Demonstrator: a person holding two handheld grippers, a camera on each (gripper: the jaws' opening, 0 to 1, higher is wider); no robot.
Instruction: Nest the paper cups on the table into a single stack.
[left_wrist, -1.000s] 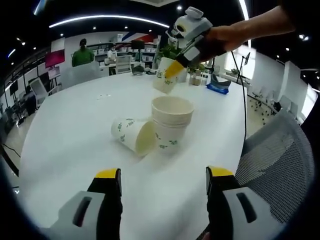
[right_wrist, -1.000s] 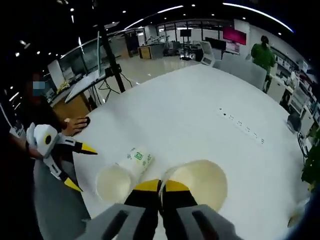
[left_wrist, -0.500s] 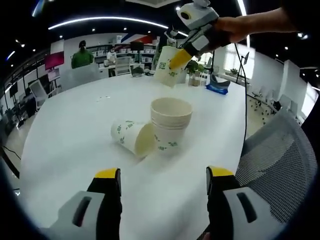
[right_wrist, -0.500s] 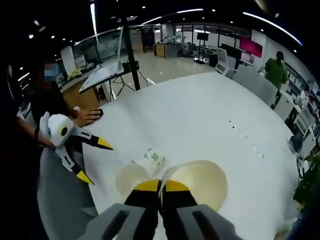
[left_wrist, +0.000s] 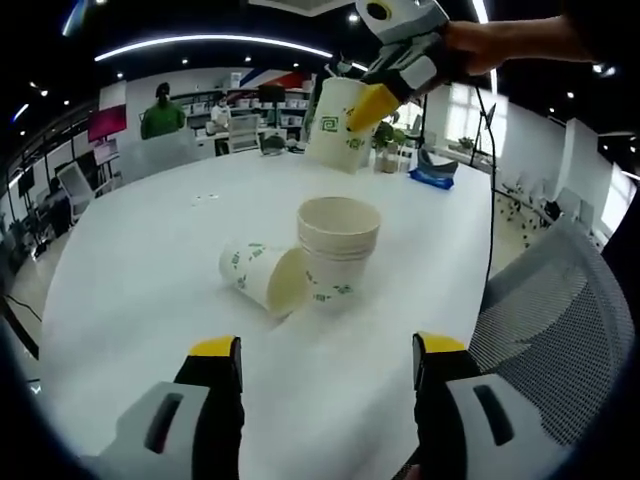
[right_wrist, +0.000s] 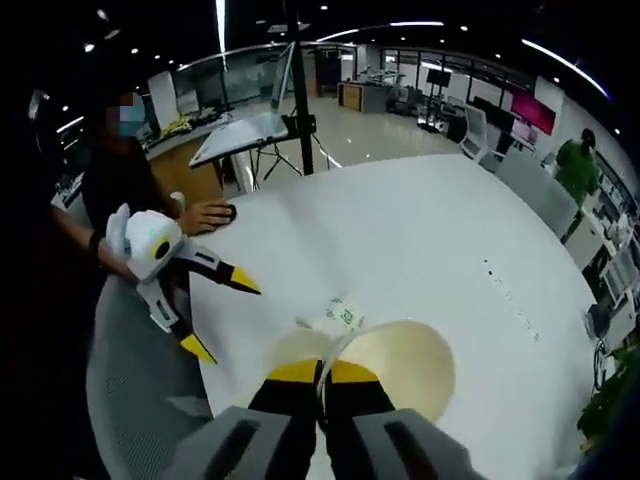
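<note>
A white paper cup with green print (left_wrist: 338, 128) is pinched by its rim in the closed right gripper (right_wrist: 321, 372), upper centre, poised over the upright stack of white paper cups (left_wrist: 338, 247) for nesting; the left gripper (left_wrist: 327, 352) is held wide open, empty, below.

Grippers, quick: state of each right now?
Left gripper: open, holding nothing, low over the table.
Right gripper: shut on the rim of a paper cup, held in the air above the stacked cups.

Probably an open-plan office: white table (left_wrist: 130, 270), mesh chair (left_wrist: 555, 300), shelving (left_wrist: 240, 105) behind.
</note>
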